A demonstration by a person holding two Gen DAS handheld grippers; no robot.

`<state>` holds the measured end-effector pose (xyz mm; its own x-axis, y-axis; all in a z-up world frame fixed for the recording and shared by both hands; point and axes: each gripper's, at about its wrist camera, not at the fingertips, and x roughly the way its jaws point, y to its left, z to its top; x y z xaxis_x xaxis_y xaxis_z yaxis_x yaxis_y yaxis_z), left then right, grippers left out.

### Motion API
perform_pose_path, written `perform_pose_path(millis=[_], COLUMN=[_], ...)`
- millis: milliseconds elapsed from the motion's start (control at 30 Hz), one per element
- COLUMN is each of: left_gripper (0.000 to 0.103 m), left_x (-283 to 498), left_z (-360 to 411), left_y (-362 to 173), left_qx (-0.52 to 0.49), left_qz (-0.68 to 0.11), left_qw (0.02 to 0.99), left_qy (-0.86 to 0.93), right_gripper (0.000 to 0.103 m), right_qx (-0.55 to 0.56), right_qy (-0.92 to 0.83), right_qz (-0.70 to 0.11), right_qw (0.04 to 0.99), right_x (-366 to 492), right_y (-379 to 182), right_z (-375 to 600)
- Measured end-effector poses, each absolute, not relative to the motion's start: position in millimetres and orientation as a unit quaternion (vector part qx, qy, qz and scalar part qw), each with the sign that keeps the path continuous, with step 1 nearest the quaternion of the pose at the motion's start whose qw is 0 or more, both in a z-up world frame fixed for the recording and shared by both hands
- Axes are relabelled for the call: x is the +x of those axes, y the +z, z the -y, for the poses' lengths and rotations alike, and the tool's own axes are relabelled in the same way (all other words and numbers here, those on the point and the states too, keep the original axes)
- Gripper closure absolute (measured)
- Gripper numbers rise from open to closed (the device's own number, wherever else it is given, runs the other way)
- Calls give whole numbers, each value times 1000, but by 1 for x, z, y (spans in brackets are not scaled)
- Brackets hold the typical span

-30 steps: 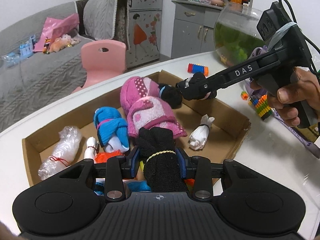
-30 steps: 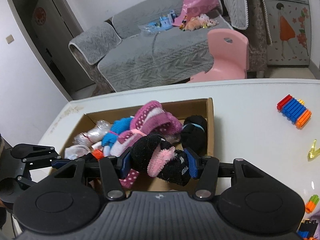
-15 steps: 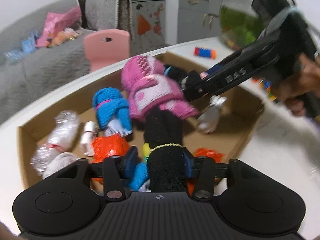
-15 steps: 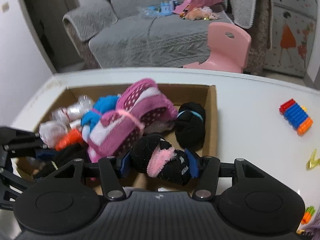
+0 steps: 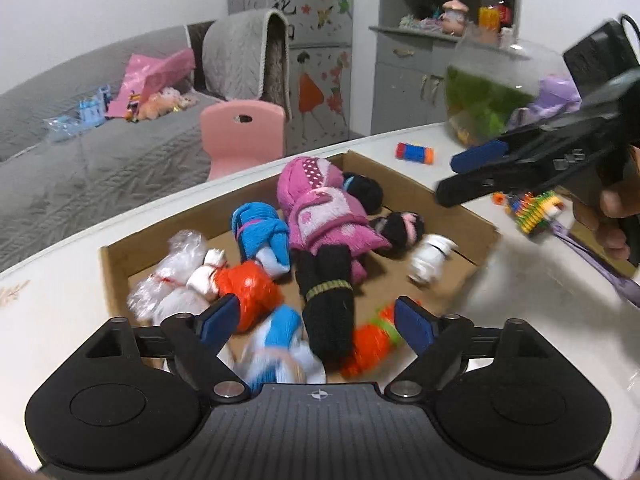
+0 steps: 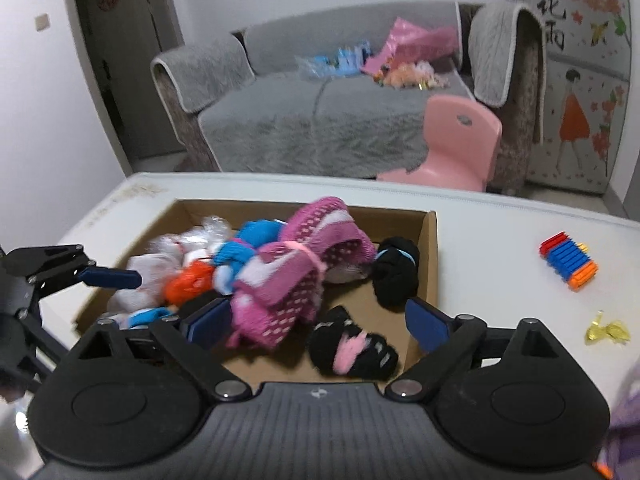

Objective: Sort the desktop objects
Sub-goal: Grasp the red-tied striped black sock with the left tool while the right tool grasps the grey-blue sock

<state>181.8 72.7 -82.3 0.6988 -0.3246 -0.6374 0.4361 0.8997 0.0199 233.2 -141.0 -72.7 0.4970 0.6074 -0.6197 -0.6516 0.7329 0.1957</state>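
Both grippers have let go since a second ago: each sock bundle they pinched now lies in the cardboard box (image 5: pixel 114 276) on the white table (image 5: pixel 52 320). Left gripper (image 5: pixel 316 320) hangs spread above the black sock roll (image 5: pixel 330 300), whose long axis runs straight away between its fingers. Right gripper (image 6: pixel 318 322) is spread too, with the black-and-pink sock bundle (image 6: pixel 352 350) just beyond its fingers, toward the right one.
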Motion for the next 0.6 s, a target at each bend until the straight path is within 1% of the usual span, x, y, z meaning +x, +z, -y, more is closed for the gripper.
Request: perform_pose_path(millis=[133, 333, 467, 600], left_gripper=[10, 7, 6, 6], left_x=[143, 102, 88, 83], left_z=[-74, -55, -38, -28], left_y=[-85, -104, -119, -134], left_qx=[115, 157, 185, 214], left_qz=[-325, -321, -319, -322], left_qw=[915, 911, 906, 900], left_qy=[-210, -206, -210, -201], right_gripper=[1, 1, 1, 1], right_qx=[-19, -23, -20, -26], right_qy=[409, 467, 465, 442], right_qz=[-332, -356, -374, -379], right_qw=[850, 809, 802, 813], right_x=[179, 115, 109, 120], right_y=[-72, -106, -128, -138], right_z=[152, 141, 130, 120])
